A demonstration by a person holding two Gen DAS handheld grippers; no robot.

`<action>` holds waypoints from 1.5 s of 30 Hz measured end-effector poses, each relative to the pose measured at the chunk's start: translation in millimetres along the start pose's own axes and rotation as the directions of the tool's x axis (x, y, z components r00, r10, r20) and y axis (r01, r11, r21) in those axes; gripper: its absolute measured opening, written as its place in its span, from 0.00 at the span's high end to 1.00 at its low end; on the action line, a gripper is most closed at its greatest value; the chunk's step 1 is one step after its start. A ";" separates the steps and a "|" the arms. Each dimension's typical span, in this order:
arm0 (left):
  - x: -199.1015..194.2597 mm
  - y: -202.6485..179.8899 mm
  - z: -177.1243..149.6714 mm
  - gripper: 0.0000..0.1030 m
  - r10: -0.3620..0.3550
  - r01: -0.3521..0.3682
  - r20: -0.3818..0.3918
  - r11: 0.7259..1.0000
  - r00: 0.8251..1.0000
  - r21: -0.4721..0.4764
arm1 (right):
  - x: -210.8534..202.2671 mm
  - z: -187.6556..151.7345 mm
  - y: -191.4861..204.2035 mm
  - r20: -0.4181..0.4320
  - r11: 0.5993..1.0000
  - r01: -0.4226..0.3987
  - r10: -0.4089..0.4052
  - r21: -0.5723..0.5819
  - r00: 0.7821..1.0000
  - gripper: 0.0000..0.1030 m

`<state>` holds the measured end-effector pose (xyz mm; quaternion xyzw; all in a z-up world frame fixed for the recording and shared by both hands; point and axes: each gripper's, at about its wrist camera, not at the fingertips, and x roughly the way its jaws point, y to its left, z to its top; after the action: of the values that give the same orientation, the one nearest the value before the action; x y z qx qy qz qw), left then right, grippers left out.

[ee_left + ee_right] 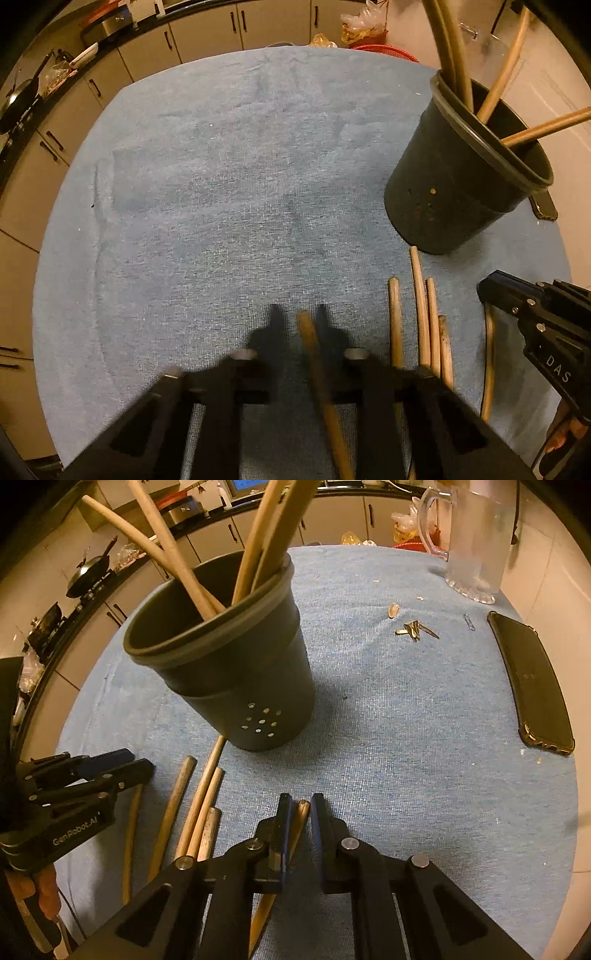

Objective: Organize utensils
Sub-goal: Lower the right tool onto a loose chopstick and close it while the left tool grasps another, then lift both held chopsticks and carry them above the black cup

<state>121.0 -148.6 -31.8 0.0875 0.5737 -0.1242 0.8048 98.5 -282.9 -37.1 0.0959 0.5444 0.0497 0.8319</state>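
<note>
A dark utensil cup (443, 192) (240, 686) stands on the blue cloth and holds several long wooden sticks. More wooden sticks (421, 306) (201, 794) lie side by side on the cloth in front of it. My left gripper (299, 321) (125, 762) points down at the left end of that row and is shut on one stick (317, 369) (133, 830). My right gripper (301, 805) (487, 286) is at the right end of the row, shut on another stick (295, 834) (489, 350). Both held sticks rest on the cloth.
A phone in a dark case (528, 683) lies at the right edge of the blue cloth (221, 184). A clear glass pitcher (476, 542) stands at the back right, with small metal bits (413, 629) and a paper clip (469, 622) near it. Kitchen cabinets lie beyond.
</note>
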 end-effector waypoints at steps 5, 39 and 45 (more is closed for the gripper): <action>-10.0 11.5 -10.5 0.92 -0.076 0.076 0.016 0.997 0.997 -0.033 | -8.0 -5.5 -8.9 0.026 0.998 -0.036 0.035 0.045 0.999 0.91; -209.5 39.1 -5.4 0.93 -0.300 0.309 0.415 0.950 0.859 0.048 | -216.7 -16.4 38.4 0.438 0.988 -0.077 0.128 -0.132 0.890 0.92; -225.5 34.7 3.7 0.93 -0.298 0.297 0.437 0.952 0.849 0.072 | -235.2 -13.3 44.7 0.473 0.987 -0.060 0.126 -0.151 0.872 0.92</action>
<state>64.7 -94.2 182.5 -0.0321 0.3821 -0.2643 0.8849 -7.4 -281.8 178.1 0.0765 0.3111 0.1000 0.9420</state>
